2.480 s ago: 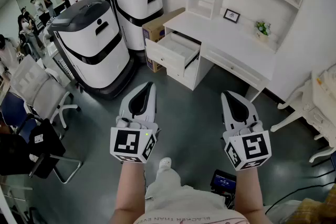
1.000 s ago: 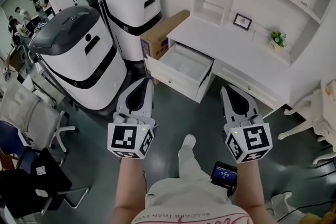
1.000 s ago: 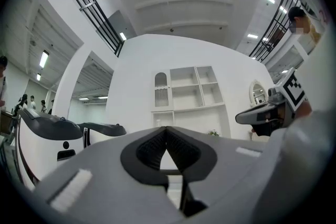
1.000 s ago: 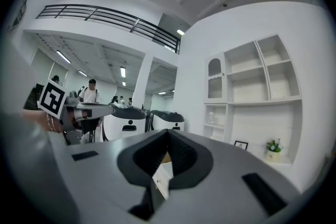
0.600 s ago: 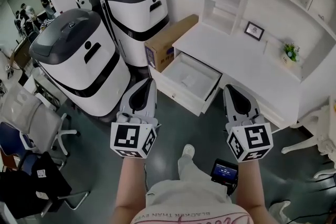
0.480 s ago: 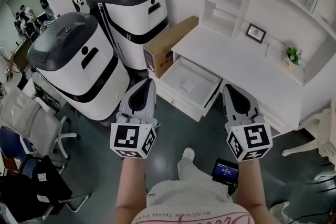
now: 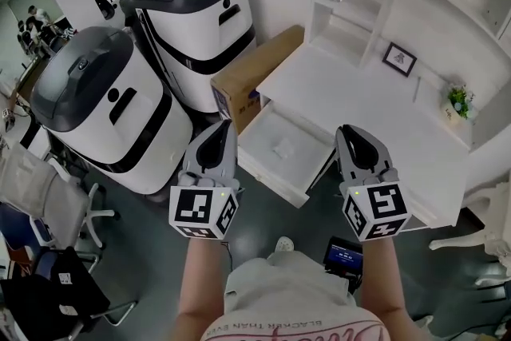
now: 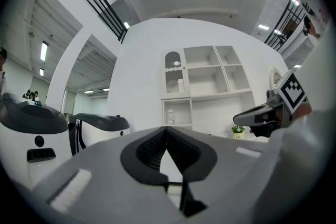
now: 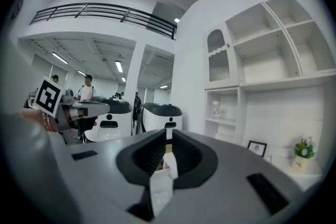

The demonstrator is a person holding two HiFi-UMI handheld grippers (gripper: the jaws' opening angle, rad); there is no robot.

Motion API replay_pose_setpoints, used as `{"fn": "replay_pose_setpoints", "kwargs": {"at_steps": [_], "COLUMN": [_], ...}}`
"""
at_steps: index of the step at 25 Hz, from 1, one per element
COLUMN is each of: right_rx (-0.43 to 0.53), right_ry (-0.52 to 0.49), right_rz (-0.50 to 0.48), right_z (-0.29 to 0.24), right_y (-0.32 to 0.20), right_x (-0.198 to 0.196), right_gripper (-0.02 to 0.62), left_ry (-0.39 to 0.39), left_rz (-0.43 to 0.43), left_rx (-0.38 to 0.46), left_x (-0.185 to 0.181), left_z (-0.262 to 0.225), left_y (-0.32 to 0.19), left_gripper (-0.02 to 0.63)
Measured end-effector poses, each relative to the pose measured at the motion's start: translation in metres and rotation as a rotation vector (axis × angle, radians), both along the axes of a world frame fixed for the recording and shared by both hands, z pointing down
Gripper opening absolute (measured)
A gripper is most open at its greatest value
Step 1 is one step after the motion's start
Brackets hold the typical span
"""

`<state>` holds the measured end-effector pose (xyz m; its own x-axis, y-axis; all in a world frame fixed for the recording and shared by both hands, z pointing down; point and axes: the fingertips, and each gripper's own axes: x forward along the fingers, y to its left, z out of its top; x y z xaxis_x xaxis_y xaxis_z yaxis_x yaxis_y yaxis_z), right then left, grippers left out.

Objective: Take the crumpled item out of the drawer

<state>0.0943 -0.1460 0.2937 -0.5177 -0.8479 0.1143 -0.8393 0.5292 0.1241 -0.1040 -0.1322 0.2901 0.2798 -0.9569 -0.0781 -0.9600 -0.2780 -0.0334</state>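
The white desk's drawer (image 7: 257, 164) stands pulled open, and a small white crumpled item (image 7: 281, 146) lies on its bottom. Both grippers are held side by side above the floor, short of the drawer. My left gripper (image 7: 225, 124) is shut and empty, its tip over the drawer's left front corner. My right gripper (image 7: 350, 130) is also shut and empty, its tip over the desk edge right of the drawer. In the left gripper view the left gripper (image 8: 167, 129) has its jaws meeting, with nothing between them. The right gripper (image 9: 168, 131) looks the same in the right gripper view.
Two big white-and-black machines (image 7: 102, 112) (image 7: 200, 16) stand left of the desk, with a cardboard box (image 7: 249, 69) between them and the desk top (image 7: 359, 100). Shelves, a picture frame (image 7: 397, 58) and a small plant (image 7: 457, 101) sit behind. Office chairs (image 7: 36, 188) stand at the far left.
The person has walked up to the desk, so the open drawer has come much nearer, now just ahead of the gripper tips. Both grippers stayed shut and side by side.
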Motion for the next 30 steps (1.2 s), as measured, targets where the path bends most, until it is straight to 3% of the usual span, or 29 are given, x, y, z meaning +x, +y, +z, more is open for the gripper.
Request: {"fn": "replay_pose_setpoints", "kwargs": {"at_steps": [3, 6, 9, 21, 30], "right_rx": [-0.035, -0.083, -0.108, -0.278, -0.560], "right_ry": [-0.021, -0.057, -0.080, -0.070, -0.051], "right_rz": [-0.013, -0.033, -0.022, 0.051, 0.101], "right_z": [0.010, 0.019, 0.026, 0.086, 0.202], "right_y": [-0.017, -0.030, -0.042, -0.095, -0.130], "right_x": [-0.003, -0.010, -0.014, -0.024, -0.033], "right_gripper": [0.033, 0.237, 0.303, 0.308, 0.307], "left_ry": [-0.001, 0.001, 0.003, -0.002, 0.006], "left_rz": [-0.002, -0.001, 0.008, 0.074, 0.123], "left_rx": [-0.021, -0.032, -0.038, -0.122, -0.220], "left_x": [-0.003, -0.006, -0.010, -0.016, -0.013], "left_z": [0.009, 0.015, 0.017, 0.044, 0.089], "left_y": [-0.015, -0.028, -0.041, -0.109, -0.153], "left_gripper": [0.009, 0.009, 0.009, 0.009, 0.009]}}
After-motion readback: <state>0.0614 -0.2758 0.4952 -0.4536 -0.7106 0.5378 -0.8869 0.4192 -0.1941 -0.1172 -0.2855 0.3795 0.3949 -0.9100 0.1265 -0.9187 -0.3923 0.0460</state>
